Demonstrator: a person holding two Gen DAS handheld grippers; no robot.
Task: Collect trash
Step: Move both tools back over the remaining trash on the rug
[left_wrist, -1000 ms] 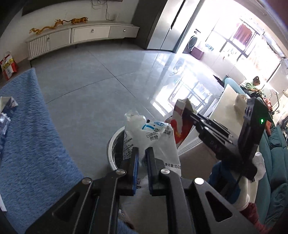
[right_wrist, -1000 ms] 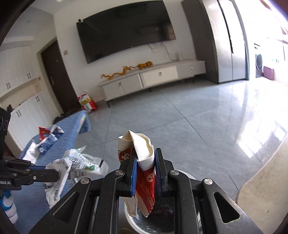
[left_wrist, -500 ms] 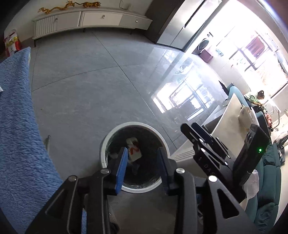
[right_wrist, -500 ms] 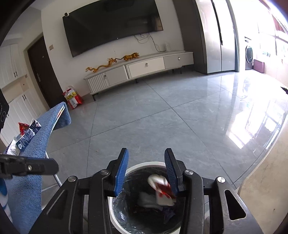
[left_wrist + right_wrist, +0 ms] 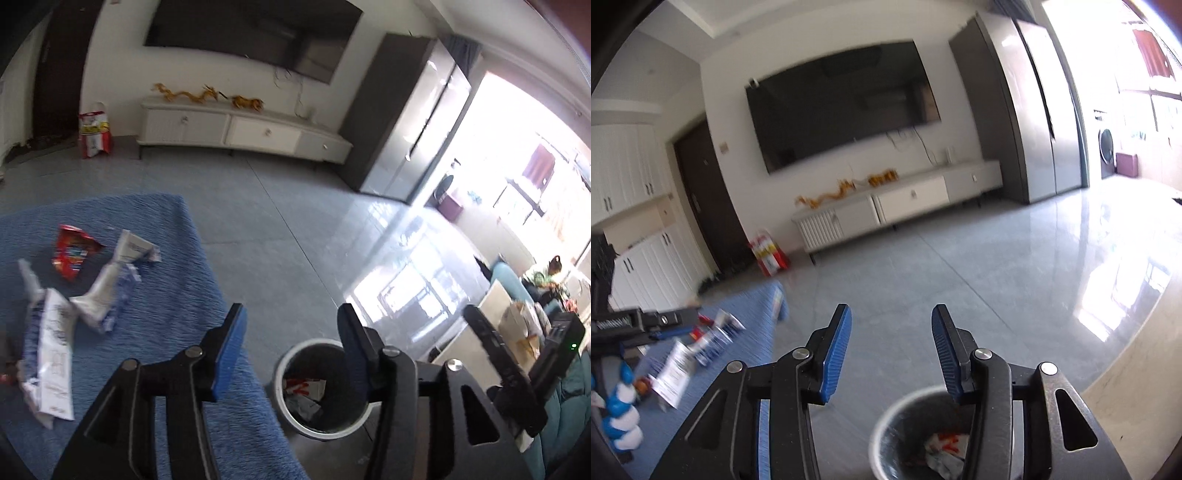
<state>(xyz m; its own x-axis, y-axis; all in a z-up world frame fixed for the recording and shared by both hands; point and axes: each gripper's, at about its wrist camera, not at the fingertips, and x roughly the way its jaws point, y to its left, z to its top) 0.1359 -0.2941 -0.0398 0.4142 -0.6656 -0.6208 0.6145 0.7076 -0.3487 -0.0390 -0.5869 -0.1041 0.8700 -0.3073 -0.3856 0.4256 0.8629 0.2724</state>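
Note:
My left gripper point(image 5: 291, 332) has its jaws opening and nothing between them. It hangs over the edge of a blue cloth-covered table point(image 5: 166, 266), above a round white bin point(image 5: 295, 354) with wrappers inside. On the cloth lie a red wrapper point(image 5: 72, 251) and several white-and-blue wrappers point(image 5: 107, 291). My right gripper point(image 5: 891, 345) is also opening and empty, raised above the bin point(image 5: 882, 424). The right gripper point(image 5: 509, 369) also shows at the right of the left wrist view. The left gripper point(image 5: 646, 321) shows at the left of the right wrist view, above the wrappers point(image 5: 676, 369).
A white TV cabinet point(image 5: 240, 129) stands against the far wall under a black screen point(image 5: 842, 110). A red-and-white bag point(image 5: 94, 129) sits on the floor beside it. A pale table point(image 5: 495, 306) and teal sofa lie to the right, where a person sits. Grey tiled floor point(image 5: 979, 288) lies between.
Both grippers have opened and dropped their wrappers into the bin. Both have risen, and the left one has swung left toward the blue cloth.

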